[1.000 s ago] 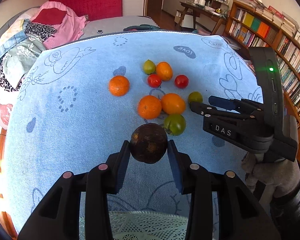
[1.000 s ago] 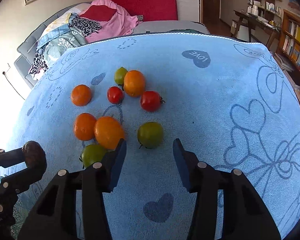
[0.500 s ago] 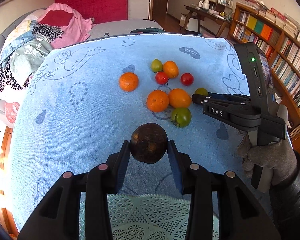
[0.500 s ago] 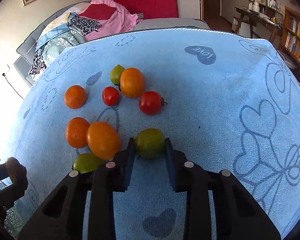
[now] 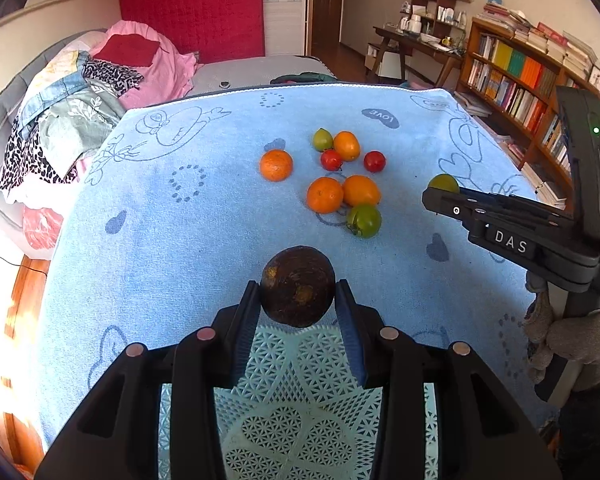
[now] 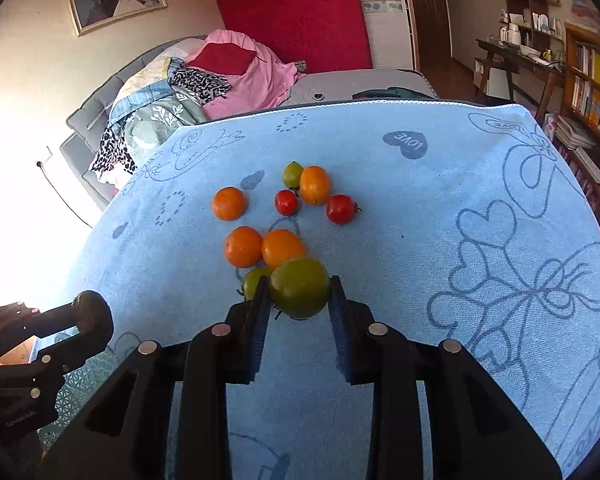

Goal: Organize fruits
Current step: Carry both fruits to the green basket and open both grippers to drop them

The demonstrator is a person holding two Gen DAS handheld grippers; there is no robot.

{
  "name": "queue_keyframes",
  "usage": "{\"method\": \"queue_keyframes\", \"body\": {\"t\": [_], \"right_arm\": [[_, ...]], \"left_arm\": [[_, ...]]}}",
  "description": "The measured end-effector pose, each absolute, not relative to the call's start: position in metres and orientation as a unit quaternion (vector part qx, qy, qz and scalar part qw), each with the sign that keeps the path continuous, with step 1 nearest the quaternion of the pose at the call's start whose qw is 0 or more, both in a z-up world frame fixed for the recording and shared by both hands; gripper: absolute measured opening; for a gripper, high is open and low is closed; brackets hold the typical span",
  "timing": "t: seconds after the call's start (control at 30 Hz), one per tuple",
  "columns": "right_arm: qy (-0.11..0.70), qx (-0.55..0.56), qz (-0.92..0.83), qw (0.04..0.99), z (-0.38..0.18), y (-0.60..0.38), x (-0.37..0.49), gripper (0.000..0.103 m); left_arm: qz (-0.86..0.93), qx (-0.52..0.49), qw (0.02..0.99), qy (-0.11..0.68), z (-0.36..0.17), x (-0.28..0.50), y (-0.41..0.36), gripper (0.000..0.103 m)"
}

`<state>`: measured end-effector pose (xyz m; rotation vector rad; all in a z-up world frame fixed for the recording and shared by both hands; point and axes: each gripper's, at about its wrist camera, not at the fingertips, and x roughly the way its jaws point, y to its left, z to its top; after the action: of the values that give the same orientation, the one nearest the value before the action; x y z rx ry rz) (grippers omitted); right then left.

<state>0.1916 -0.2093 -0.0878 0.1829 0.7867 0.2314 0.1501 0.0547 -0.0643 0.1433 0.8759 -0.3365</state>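
Observation:
My left gripper (image 5: 297, 300) is shut on a dark brown round fruit (image 5: 297, 286) and holds it over the far edge of a pale green lattice basket (image 5: 300, 392). My right gripper (image 6: 299, 294) is shut on a green tomato (image 6: 300, 288), lifted above the blue cloth; it also shows in the left wrist view (image 5: 444, 184). On the cloth lie oranges (image 5: 324, 195), red tomatoes (image 5: 331, 159) and another green tomato (image 5: 364, 221) in a loose cluster.
The table is covered by a blue towel (image 5: 180, 240) with drawn hearts. A sofa with piled clothes (image 5: 80, 100) lies beyond its far left edge. Bookshelves (image 5: 520, 72) stand at the right. The basket's corner shows at the lower left of the right wrist view (image 6: 76, 384).
My right gripper closed on the green tomato and lifted it off the cloth. My left gripper pulled back with the dark fruit until the basket came underneath it.

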Motion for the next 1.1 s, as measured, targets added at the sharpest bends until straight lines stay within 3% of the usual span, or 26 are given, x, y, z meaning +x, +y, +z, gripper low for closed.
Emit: {"method": "queue_keyframes", "body": {"t": [0.47,1.1], "right_arm": [[0.372,0.103,0.19,0.903,-0.071,-0.153,0.114,0.03],[0.391,0.073,0.225,0.89,-0.094,-0.117,0.059,0.03]], "left_arm": [[-0.134,0.055,0.895,0.421,-0.077,0.09,0.113,0.039],[-0.116,0.046,0.891,0.436,-0.102,0.036,0.141,0.039]]}}
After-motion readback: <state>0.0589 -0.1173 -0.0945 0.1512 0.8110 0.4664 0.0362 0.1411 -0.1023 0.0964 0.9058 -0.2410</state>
